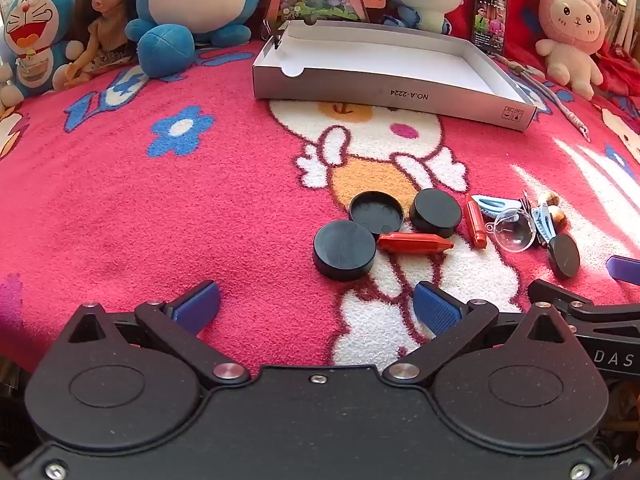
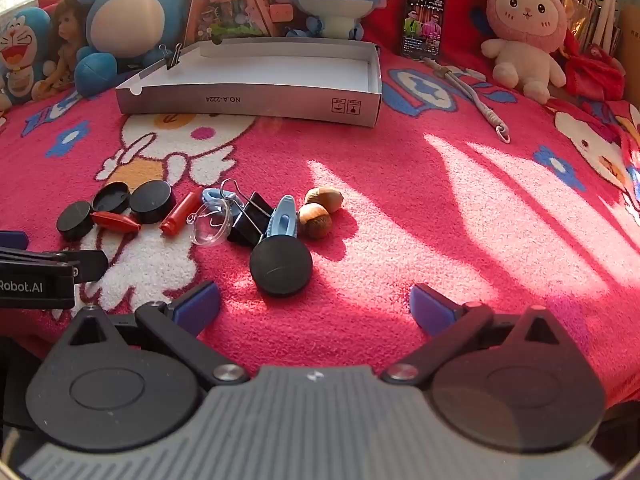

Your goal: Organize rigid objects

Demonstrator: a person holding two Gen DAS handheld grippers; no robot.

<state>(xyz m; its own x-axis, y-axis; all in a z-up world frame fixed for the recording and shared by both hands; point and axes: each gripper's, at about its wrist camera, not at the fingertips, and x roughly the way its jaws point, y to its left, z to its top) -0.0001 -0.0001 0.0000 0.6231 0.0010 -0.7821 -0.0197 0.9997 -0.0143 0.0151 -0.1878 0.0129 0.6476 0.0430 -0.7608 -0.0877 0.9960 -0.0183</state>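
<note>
Small rigid items lie in a loose cluster on the pink blanket: black round lids (image 1: 344,249) (image 2: 281,266), two red pegs (image 1: 414,243) (image 2: 181,212), a clear plastic half-dome (image 1: 514,230) (image 2: 211,225), blue clips (image 2: 283,218), a black binder clip (image 2: 250,218) and two nuts (image 2: 316,220). An empty shallow white box (image 1: 480,100) (image 2: 248,102) sits beyond them. My left gripper (image 1: 316,308) is open and empty, just short of the nearest lid. My right gripper (image 2: 316,306) is open and empty, just behind a black lid.
Plush toys, a doll (image 1: 104,20) and a phone (image 2: 424,20) line the far edge behind the box. A grey cord (image 2: 476,96) lies right of the box. The right gripper's finger shows at the left wrist view's right edge (image 1: 624,268).
</note>
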